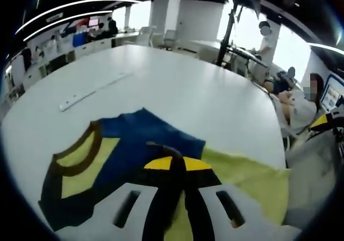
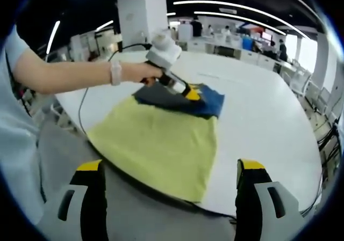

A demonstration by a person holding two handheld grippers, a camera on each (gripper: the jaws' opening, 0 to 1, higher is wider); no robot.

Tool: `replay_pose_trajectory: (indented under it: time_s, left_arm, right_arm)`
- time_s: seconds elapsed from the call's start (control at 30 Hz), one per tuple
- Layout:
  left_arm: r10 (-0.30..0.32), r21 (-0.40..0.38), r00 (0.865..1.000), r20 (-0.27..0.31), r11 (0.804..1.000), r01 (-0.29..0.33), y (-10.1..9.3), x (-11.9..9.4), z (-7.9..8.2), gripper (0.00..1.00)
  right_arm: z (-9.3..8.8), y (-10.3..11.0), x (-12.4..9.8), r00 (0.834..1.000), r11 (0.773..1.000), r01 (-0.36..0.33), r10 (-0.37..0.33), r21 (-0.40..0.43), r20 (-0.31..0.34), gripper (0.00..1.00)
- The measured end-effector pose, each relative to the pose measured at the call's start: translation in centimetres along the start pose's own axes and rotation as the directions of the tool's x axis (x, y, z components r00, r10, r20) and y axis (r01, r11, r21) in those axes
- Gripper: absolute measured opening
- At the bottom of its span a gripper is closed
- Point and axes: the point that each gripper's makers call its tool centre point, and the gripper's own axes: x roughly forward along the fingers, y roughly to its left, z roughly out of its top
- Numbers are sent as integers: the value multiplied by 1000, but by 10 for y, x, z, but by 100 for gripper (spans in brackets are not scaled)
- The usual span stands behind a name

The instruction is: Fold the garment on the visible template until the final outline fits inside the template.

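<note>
Left gripper view, left to right. A long pale ruler-like strip (image 1: 94, 92) lies on the white table (image 1: 188, 90), well apart from the cloth. Below it lies the garment (image 1: 134, 144): blue body, yellow panels, dark neck trim (image 1: 80, 152) at the left end. The left gripper (image 1: 173, 168) has its jaws drawn together with fabric between them; it appears to be clamped on the garment near the blue-yellow seam. A yellow panel (image 1: 247, 182) runs right toward the table edge. Seated people sit beyond the table at the far right.

Right gripper view, left to right. A person's arm and hand (image 2: 137, 72) hold the left gripper (image 2: 180, 88), its tip down on the blue part. The garment (image 2: 161, 139) lies spread on the table (image 2: 269, 123), its yellow part (image 2: 156, 144) reaching the near edge and seeming to overhang it. The right gripper (image 2: 169, 198) hangs off the table's near edge with jaws wide apart, holding nothing.

Progress, as judged: no template outline can be made out in either view. The garment looks mostly spread flat, with perhaps one fold at the blue end. Most folding looks still to be done, and the fit cannot be checked.
</note>
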Motion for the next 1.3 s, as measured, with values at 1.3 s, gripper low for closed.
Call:
replay_pose_trajectory:
  time_s: [1.3]
  left_arm:
    - [-10, -4, 999, 47, 1000, 10, -20, -20, 2, 19]
  right_arm:
    - [3, -5, -9, 1000, 1000, 7, -7, 0, 15, 100]
